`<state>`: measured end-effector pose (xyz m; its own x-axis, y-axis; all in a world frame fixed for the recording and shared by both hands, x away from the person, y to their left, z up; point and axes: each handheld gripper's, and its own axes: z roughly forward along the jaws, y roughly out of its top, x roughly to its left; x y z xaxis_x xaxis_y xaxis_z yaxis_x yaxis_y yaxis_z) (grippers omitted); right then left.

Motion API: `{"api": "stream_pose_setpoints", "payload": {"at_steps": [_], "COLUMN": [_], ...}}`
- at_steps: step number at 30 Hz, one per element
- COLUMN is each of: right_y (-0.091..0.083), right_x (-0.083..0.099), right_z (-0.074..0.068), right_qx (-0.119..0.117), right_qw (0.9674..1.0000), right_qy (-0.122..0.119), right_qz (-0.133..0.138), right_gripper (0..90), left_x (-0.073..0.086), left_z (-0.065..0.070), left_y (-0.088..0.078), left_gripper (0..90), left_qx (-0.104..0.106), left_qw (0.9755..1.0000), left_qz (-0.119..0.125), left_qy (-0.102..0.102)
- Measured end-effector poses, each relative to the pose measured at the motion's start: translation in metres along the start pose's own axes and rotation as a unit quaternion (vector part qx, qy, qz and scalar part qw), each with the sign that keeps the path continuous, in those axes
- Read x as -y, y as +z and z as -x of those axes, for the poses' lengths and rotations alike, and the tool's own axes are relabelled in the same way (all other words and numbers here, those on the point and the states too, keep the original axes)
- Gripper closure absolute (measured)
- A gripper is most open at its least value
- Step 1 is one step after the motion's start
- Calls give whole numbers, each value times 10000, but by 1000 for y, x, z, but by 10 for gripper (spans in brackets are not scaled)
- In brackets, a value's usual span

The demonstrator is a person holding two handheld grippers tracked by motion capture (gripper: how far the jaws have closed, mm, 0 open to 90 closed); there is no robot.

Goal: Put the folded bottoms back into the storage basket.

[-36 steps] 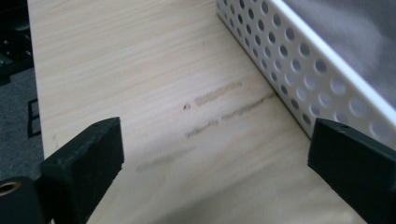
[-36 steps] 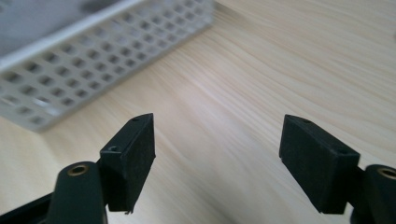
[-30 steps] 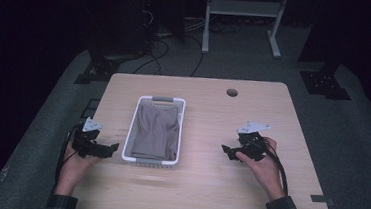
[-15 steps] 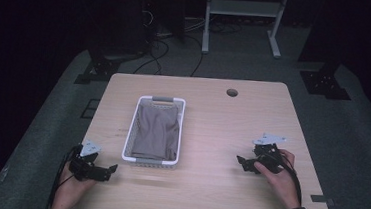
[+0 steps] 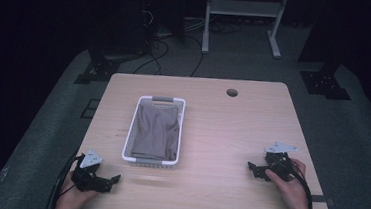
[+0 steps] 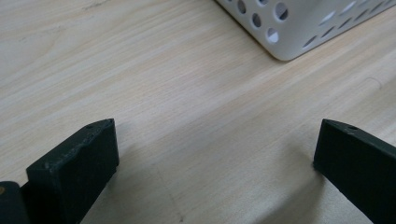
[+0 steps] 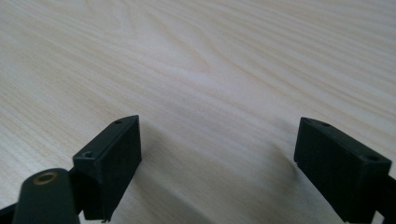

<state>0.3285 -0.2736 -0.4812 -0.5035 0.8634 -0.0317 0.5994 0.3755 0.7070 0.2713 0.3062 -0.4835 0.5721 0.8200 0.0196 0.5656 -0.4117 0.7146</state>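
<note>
Both of your grippers sit low at the near edge of the wooden table (image 5: 232,123), with nothing between their jaws. Your left gripper (image 5: 112,180) is at the near left corner; your hand behind it is cut off by the bottom of the high view. In the left gripper view its two black jaws stand wide apart over bare wood, and just one rounded corner of the white basket (image 6: 299,28) with its perforated wall shows at the far right, the rest cut off by the top edge. Your right gripper (image 5: 252,168) lies near the right edge, well apart from the basket, with your right hand (image 5: 290,185) around its body and the cable trailing back over your wrist. Its jaws are likewise spread wide over plain wood grain in the right gripper view.

Farther in, left of the table's middle, the basket (image 5: 128,139) holds a folded grey-brown cloth (image 5: 157,132); what kind of garment it is you cannot make out. Beyond it, a small round hole (image 5: 232,92) sits near the far edge. Past the table the room is dark, with cables and a stand's legs (image 5: 240,23) only faintly readable.
</note>
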Motion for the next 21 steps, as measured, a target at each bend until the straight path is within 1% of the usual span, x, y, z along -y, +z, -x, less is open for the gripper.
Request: {"api": "stream_pose_setpoints", "payload": {"at_steps": [2, 3, 4, 6, 21], "right_y": [0, 1, 2, 2, 2], "right_x": [2, 3, 5, 6, 6], "right_z": [2, 4, 5, 6, 8], "right_qx": [-59, -150, -215, -247, -251], "right_qw": [10000, 9998, 9996, 9995, 9995], "right_qy": [19, 79, 73, 53, 58], "right_qz": [57, 108, 178, 203, 194], "right_gripper": [140, 138, 129, 129, 124], "left_x": [0, 0, 0, 0, 0], "left_z": [0, 0, 0, 0, 0], "left_y": [0, 0, 0, 0, 1], "left_gripper": [0, 0, 0, 0, 0], "left_qx": [22, 27, 34, 51, 104], "left_qw": [10000, 10000, 10000, 10000, 9999], "left_qz": [3, 2, 3, 2, 13], "left_qy": [20, 23, 29, 35, 79]}}
